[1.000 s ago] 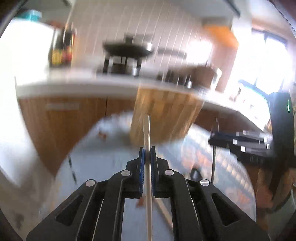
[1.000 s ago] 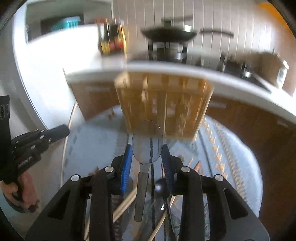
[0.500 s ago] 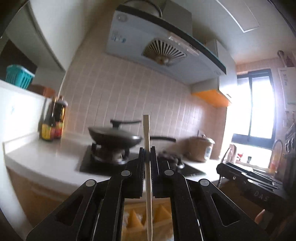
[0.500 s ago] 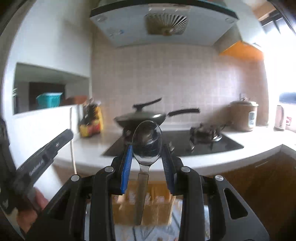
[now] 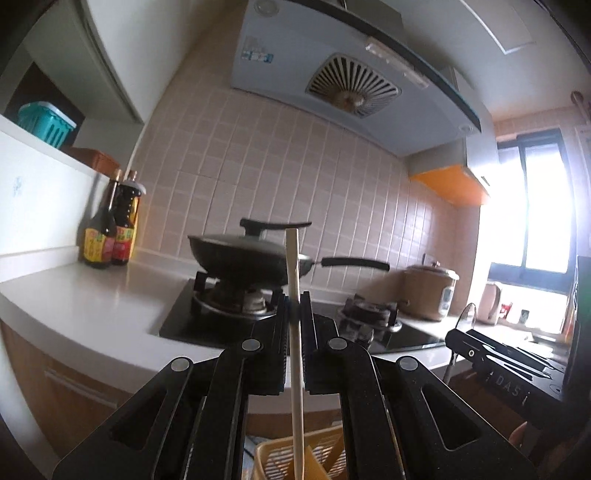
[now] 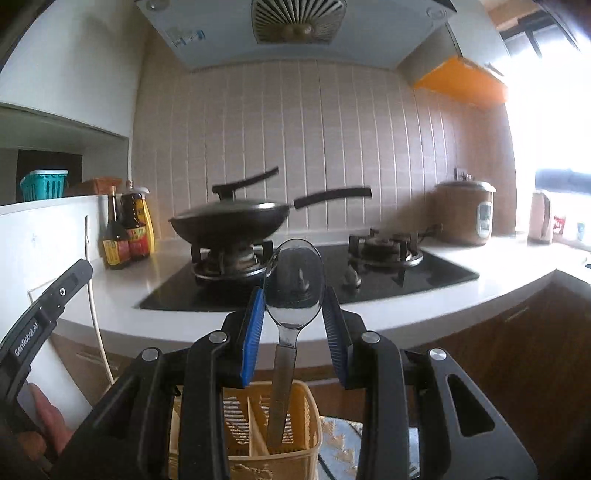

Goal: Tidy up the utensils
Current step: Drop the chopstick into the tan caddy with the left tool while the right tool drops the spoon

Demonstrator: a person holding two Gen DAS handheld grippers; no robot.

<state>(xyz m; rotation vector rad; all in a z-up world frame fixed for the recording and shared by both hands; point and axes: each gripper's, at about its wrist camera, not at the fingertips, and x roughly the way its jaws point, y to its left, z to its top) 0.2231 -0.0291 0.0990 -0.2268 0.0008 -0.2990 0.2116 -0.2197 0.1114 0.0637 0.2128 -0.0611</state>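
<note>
Blown-out daylight from the window (image 5: 532,206), perhaps slight blur, heavy fisheye bending.

Left wrist view: taken from behind the left gripper (image 5: 294,306), aimed level to slightly upward at the stove wall, from a low point in front of the counter.
Right wrist view: taken from behind the right gripper (image 6: 294,295), faced squarely toward the same wall.
Nearness: the fingers are seen close up; the counter lies near, the wall further off.
Shared: the black wok (image 5: 243,258) (image 6: 229,218), sauce bottles (image 5: 109,229) (image 6: 127,229), range hood (image 5: 351,85) (image 6: 299,22), rice cooker (image 5: 430,291) (image 6: 465,212) and yellow basket (image 5: 275,461) (image 6: 310,417) are seen in both.
Cross-sight: each gripper is caught at the other view's edge.
</note>
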